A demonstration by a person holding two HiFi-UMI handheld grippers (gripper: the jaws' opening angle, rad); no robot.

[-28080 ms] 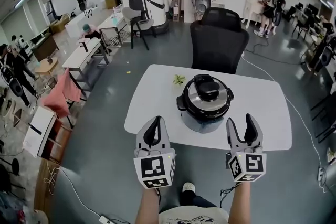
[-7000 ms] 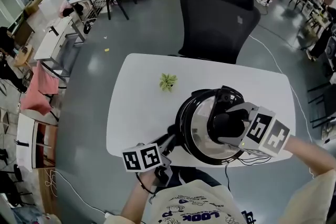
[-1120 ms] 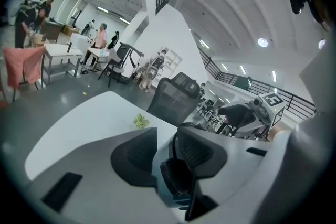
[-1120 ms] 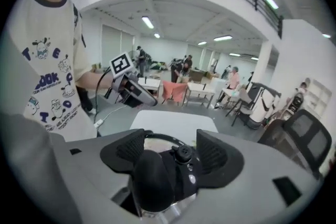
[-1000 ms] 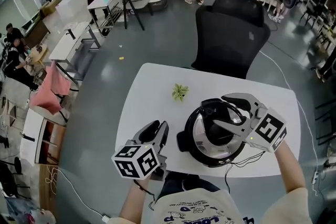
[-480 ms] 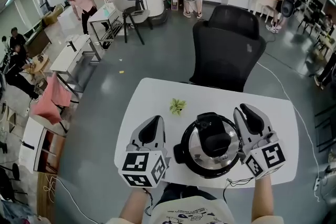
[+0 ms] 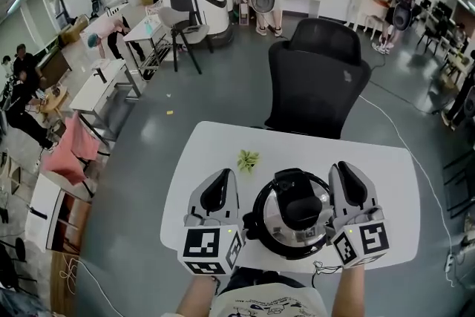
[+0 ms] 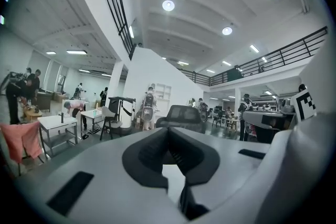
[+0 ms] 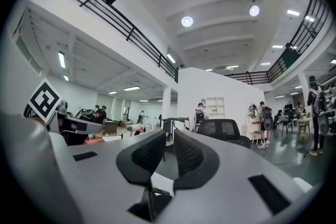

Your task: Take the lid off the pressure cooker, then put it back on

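1. The left tongs (image 7: 220, 182), grey plastic with a black-and-white marker cube, were held over the near left part of the white rounded counter (image 7: 386, 182) and pointed away from the person. Their jaws were pressed together with nothing between them.
2. A small green plant sprig (image 7: 247, 159) lay on the counter just beyond the left tongs.
3. The round black pressure cooker (image 7: 261, 228) stood at the counter's near middle, between the 2 tongs. Its shiny silver lid (image 7: 278, 223) with a black centre handle (image 7: 298, 208) sat on top.
4. A black mesh office chair (image 7: 315, 85) stood behind the counter's far edge.
5. The matching right tongs (image 7: 346, 176) were held at the cooker's right side. Their jaws had just been closing, with a slim gap left and nothing in it.
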